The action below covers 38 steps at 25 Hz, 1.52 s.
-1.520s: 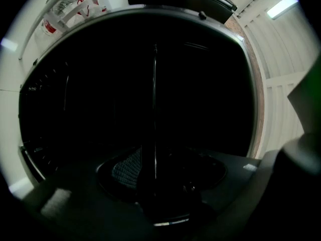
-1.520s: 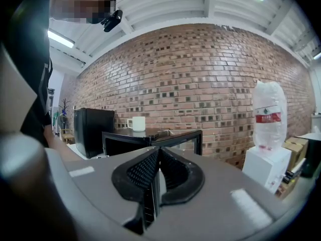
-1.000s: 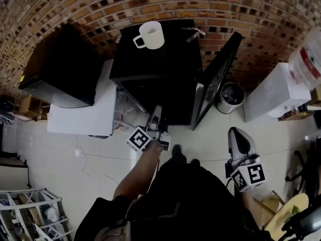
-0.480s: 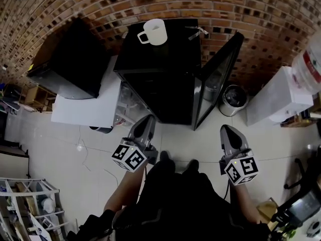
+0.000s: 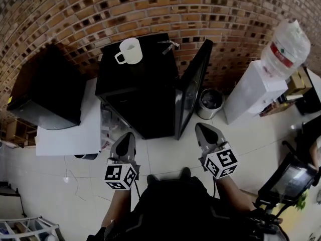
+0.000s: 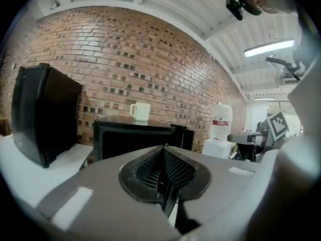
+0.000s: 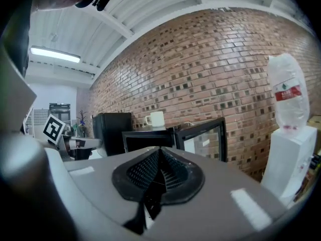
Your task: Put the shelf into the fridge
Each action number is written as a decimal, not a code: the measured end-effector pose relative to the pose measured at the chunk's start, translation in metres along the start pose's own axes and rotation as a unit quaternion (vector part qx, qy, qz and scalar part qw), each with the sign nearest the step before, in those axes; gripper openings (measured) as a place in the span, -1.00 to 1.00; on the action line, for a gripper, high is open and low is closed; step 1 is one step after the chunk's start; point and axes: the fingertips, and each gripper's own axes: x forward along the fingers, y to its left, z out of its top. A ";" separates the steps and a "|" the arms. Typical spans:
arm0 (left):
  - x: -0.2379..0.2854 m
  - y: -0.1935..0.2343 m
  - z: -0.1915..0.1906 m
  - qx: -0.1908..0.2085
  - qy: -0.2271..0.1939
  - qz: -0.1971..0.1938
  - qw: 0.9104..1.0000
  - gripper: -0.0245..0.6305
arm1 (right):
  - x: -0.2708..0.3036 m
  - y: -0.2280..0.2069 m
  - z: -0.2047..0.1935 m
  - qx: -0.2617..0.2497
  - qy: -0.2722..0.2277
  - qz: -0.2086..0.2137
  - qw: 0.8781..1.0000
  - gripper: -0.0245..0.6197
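Observation:
The black mini fridge (image 5: 138,92) stands against the brick wall with its door (image 5: 193,92) swung open to the right; its inside is dark and I cannot make out a shelf in it. A pale wire rack (image 5: 107,127) shows low at the fridge's left corner. My left gripper (image 5: 126,134) hangs shut and empty over the floor in front of the fridge. My right gripper (image 5: 199,127) is shut and empty too, near the door's lower edge. Both gripper views look at the fridge (image 6: 135,139) (image 7: 145,137) from a distance, past the closed left gripper (image 6: 163,147) and right gripper (image 7: 160,148).
A white mug (image 5: 129,51) sits on the fridge top. A black box (image 5: 47,92) rests on a white table (image 5: 65,134) at the left. A metal bin (image 5: 209,102) and a white water dispenser (image 5: 253,89) with its bottle (image 5: 286,46) stand at the right.
My left gripper has drawn back out of the fridge opening and now hangs level with the right one. The head view has shifted, so the fridge sits further left.

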 end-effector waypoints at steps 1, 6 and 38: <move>-0.005 0.002 0.005 0.007 -0.007 -0.011 1.000 -0.95 | 0.002 0.007 0.003 -0.003 -0.002 0.001 1.000 -0.91; -0.013 0.024 0.010 0.004 -0.011 -0.036 0.999 -0.95 | 0.020 0.036 0.006 0.007 0.001 0.006 1.000 -0.90; 0.006 0.028 0.022 -0.007 -0.023 -0.119 0.993 -0.94 | 0.060 0.061 0.017 -0.031 0.016 0.017 0.999 -0.91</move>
